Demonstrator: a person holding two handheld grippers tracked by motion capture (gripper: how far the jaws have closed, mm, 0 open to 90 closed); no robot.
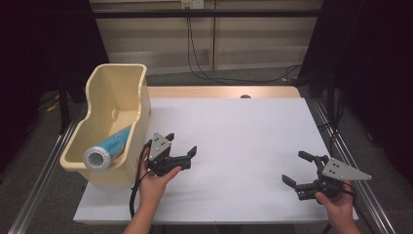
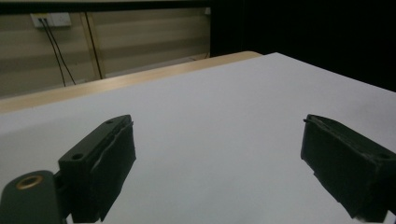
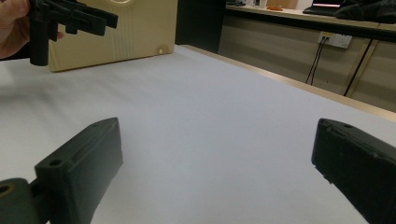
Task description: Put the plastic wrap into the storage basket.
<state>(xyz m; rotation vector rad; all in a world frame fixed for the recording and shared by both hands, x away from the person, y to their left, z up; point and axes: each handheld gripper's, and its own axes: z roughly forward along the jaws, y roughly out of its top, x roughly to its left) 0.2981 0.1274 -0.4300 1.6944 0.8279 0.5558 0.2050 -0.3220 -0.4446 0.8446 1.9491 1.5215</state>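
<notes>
A cream plastic bin (image 1: 113, 97) stands at the table's left edge, and a blue tube with a silver end (image 1: 108, 147) lies inside it. My left gripper (image 1: 181, 144) hovers just right of the bin, open, nothing between its jaws (image 2: 219, 163). Near the table's front right corner, my right gripper (image 1: 297, 168) is open and empty too (image 3: 215, 168). In the right gripper view the bin (image 3: 112, 32) and the left gripper (image 3: 70, 18) appear far off at the upper left.
A white sheet (image 1: 234, 146) covers the wooden table. Metal rails (image 1: 44, 165) run along both sides of the table. Black cables (image 1: 195, 53) hang down the wall behind, with dark curtains at both sides.
</notes>
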